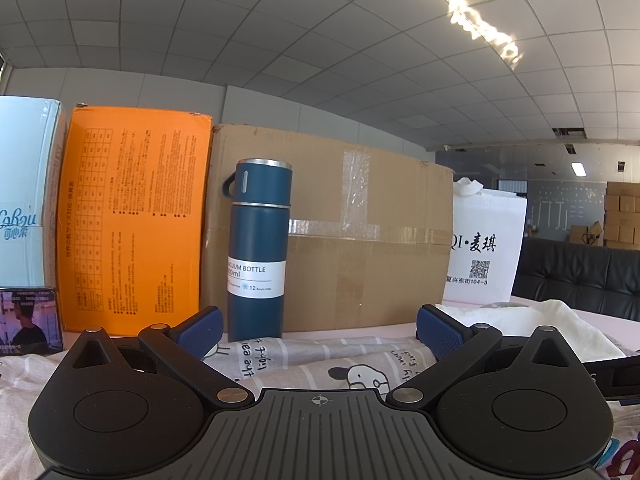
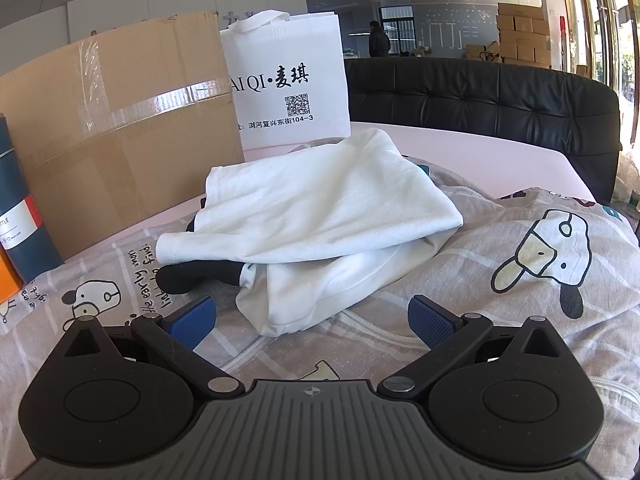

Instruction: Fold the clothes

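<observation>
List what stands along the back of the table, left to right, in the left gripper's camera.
Pale blue tissue pack → orange cardboard box → dark blue vacuum bottle → taped brown cardboard carton → white printed tote bag.

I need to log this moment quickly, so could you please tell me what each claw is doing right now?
Left claw: open, holding nothing, above the printed sheet.
Right claw: open, holding nothing, facing the white garment.

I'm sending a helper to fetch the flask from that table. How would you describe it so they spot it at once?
Find the big taped cardboard box standing at the back of the table. Against its left front, beside the orange box, stands the vacuum bottle. It is the only tall dark blue cylinder there, with a silver-rimmed cap and a white label reading "VACUUM BOTTLE".
</observation>
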Available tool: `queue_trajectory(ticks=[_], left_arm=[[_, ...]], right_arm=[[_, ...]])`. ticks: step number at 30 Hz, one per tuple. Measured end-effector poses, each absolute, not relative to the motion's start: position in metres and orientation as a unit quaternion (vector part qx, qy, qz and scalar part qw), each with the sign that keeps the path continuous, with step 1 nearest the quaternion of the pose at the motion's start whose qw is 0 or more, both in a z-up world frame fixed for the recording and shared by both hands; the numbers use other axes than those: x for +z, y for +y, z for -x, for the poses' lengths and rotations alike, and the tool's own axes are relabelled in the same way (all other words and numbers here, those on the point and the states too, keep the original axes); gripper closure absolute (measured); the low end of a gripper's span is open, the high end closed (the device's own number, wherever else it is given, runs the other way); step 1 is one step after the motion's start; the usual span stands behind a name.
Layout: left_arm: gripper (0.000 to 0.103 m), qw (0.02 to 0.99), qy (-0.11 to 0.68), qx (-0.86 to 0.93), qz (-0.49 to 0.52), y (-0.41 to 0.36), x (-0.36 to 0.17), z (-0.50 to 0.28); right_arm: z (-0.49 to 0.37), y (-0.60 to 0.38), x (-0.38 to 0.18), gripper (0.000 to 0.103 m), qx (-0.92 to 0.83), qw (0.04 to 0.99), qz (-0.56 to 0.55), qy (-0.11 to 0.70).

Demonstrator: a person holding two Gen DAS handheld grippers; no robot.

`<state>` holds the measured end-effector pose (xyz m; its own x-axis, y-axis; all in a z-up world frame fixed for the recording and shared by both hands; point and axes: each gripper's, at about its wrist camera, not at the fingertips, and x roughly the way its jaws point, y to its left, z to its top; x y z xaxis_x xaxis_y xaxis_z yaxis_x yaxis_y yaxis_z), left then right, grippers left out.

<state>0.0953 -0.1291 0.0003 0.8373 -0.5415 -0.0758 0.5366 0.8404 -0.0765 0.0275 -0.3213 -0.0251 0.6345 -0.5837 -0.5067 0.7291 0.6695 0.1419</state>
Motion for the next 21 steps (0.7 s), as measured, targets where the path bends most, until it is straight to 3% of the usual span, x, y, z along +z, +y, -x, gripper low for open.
queue_trajectory(ticks=[21], left_arm=[[0.0,0.957,0.05,-0.286,0.012,-0.1344,-0.0002,-0.0946]], right_arm=[[-0.0308,-0.3207,-0.0272,0.0,-0.362,0.889,-0.169,0.226]])
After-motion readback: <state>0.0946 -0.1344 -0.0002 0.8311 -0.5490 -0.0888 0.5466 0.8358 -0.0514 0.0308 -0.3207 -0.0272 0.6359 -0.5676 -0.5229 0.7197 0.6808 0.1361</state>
